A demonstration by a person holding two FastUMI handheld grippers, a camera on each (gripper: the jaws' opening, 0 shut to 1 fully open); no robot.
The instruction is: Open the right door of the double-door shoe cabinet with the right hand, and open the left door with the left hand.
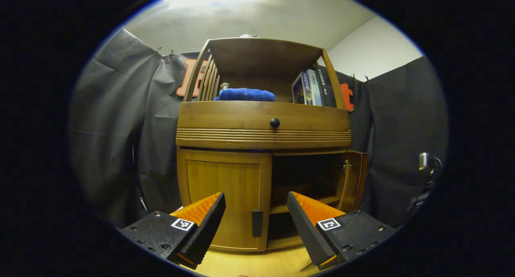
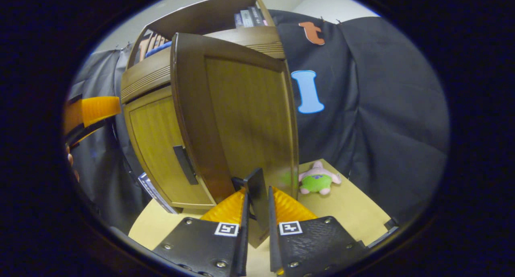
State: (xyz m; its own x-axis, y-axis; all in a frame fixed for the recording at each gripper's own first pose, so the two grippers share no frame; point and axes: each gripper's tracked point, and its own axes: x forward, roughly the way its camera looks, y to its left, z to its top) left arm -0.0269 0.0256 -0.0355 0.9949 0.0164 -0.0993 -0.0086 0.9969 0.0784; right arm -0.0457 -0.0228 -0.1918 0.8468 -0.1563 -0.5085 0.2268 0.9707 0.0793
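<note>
1. In the right gripper view, the right gripper (image 2: 257, 200) is clenched on the right door handle (image 2: 257, 196), a dark flat bar pinched between its two orange-backed fingers.
2. Just beyond those fingers rises the right door (image 2: 245, 120), swung out from the cabinet so its panelled face stands straight ahead of the tool.
3. To the left of that door, and farther back, the left door (image 2: 159, 148) sits flush in the cabinet front, with its dark handle (image 2: 185, 164) on the edge nearest the open door.
4. To the right past the open door, a pink and green plush toy (image 2: 319, 179) lies on the light wooden table (image 2: 354, 208), close to the black cloth.
5. At the far left edge of the same view, the other gripper's orange finger (image 2: 94, 110) shows, apart from the cabinet.
6. In the left gripper view, the left gripper (image 1: 256, 198) is released, fingers spread wide, holding nothing.
7. Ahead between its fingers, and not touched by them, are the closed left door (image 1: 223, 188) and its handle (image 1: 257, 223).
8. Right of that, the cabinet's open compartment (image 1: 305, 180) shows dark, with the right door (image 1: 356, 180) folded outward at its far side.
9. Above sits a drawer with a round black knob (image 1: 275, 123).
10. Farthest up, the open shelf holds a blue folded cloth (image 1: 245, 95) on the left and upright books (image 1: 310, 88) on the right.
</note>
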